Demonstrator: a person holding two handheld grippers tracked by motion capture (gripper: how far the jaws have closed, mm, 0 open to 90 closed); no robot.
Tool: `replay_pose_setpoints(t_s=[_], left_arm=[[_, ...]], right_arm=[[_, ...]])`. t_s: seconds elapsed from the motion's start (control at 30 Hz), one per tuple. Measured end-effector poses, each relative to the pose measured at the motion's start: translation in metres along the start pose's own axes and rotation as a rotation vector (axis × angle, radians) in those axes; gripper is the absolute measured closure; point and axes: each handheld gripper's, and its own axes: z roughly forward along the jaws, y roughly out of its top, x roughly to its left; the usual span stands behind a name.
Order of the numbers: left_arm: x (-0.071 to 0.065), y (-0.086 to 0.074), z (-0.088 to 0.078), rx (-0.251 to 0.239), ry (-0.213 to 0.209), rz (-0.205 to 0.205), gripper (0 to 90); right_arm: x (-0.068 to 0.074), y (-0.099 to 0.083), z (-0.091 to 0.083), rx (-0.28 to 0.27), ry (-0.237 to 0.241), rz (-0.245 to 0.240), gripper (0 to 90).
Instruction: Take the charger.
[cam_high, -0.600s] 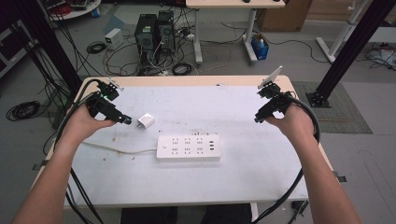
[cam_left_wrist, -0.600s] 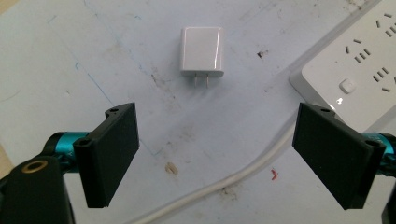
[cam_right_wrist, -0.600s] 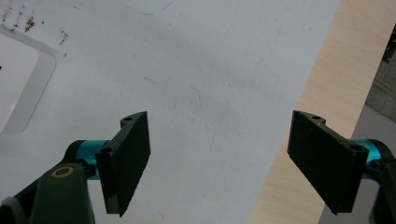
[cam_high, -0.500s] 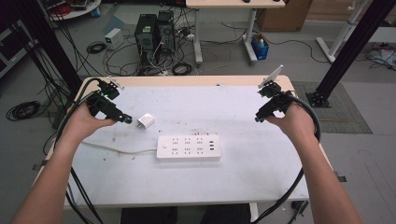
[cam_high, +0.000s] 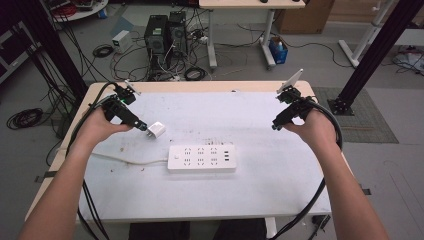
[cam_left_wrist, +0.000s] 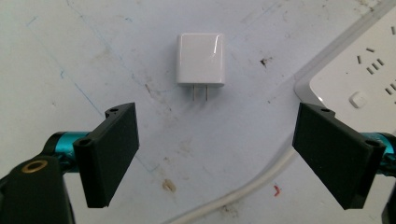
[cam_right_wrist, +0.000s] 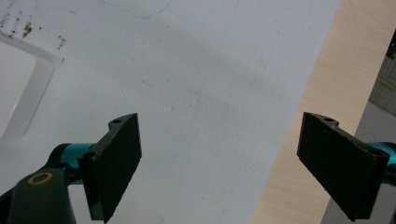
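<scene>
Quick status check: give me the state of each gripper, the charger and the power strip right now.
left gripper: open, jaws wide, aimed at the charger, not touching it.
right gripper: open, holding nothing, over bare table near its edge.
white charger: lying flat, unplugged, prongs toward the left gripper.
power strip: flat on the table, sockets all empty.

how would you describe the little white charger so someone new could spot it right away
Start at the white power strip in the middle of the table. Look up and left of it, just ahead of the left gripper: the charger is a small glossy white cube with two metal prongs, lying loose, unlike the long, corded strip.
</scene>
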Motion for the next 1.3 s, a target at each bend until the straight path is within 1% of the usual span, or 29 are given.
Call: replay_pose_setpoints(t_s=[0.13,0.27,0.37,0.43,0.47,0.53,0.57,0.7,0.77,0.8,0.83,0.87,0.93,1.0,1.03,1.07,1.1,1.13,1.2,1.23,1.3], left_arm=[[0.002,0.008,0.012,0.015,-0.005,-0.001,14.7],[0.004,0.017,0.028,0.045,-0.012,-0.002,14.8],[0.006,0.022,0.040,0.071,-0.013,-0.007,14.8],[0.008,0.025,0.048,0.082,-0.015,-0.017,14.8],[0.008,0.027,0.055,0.087,-0.014,-0.028,14.8],[0.009,0.028,0.058,0.093,-0.014,-0.025,14.8],[0.010,0.030,0.062,0.102,-0.009,-0.028,14.8],[0.010,0.033,0.076,0.131,-0.012,-0.050,14.8],[0.009,0.034,0.083,0.149,-0.005,-0.049,14.8],[0.010,0.035,0.085,0.164,0.006,-0.041,14.9],[0.009,0.035,0.089,0.165,0.009,-0.048,15.0],[0.009,0.035,0.089,0.165,0.009,-0.048,15.0],[0.010,0.036,0.094,0.168,0.011,-0.029,15.2],[0.010,0.036,0.094,0.168,0.011,-0.029,16.6],[0.008,0.037,0.097,0.165,0.021,-0.020,16.6],[0.008,0.038,0.098,0.162,0.022,-0.017,19.2],[0.007,0.038,0.099,0.161,0.015,-0.023,22.8],[0.007,0.038,0.101,0.176,0.012,-0.013,22.8],[0.007,0.038,0.104,0.203,0.017,-0.010,22.8],[0.006,0.038,0.107,0.202,0.021,-0.014,22.9],[0.007,0.038,0.110,0.217,0.029,-0.012,22.9]], right_arm=[[0.000,0.001,0.001,-0.002,0.002,0.002,13.3],[-0.002,0.002,0.003,-0.009,0.012,0.008,13.2],[-0.003,0.002,0.003,-0.003,0.017,0.010,13.3],[-0.004,0.002,0.004,-0.004,0.019,0.008,13.2],[-0.005,0.002,0.004,-0.004,0.019,0.009,13.2],[-0.005,0.002,0.004,-0.003,0.021,0.011,13.2],[-0.006,0.002,0.004,-0.003,0.022,0.009,13.2],[-0.007,0.001,0.004,-0.003,0.022,0.010,13.2],[-0.006,0.001,0.004,-0.005,0.023,0.011,13.2],[-0.006,0.000,0.004,-0.006,0.022,0.009,13.2],[-0.006,0.000,0.004,-0.007,0.022,0.006,13.2],[-0.006,0.000,0.004,-0.007,0.022,0.006,13.2],[-0.006,0.000,0.004,-0.012,0.024,0.001,13.2],[-0.005,0.000,0.004,-0.009,0.024,0.001,13.2],[-0.005,0.000,0.004,-0.009,0.024,0.001,13.2],[-0.005,0.000,0.004,-0.013,0.026,0.003,13.3],[-0.005,-0.001,0.003,-0.014,0.027,0.000,13.2],[-0.005,-0.001,0.003,-0.014,0.027,0.000,13.2],[-0.004,-0.001,0.003,-0.014,0.027,-0.001,13.2],[-0.004,-0.001,0.003,-0.018,0.027,-0.003,13.2],[-0.003,-0.001,0.002,-0.021,0.025,-0.005,13.2]])
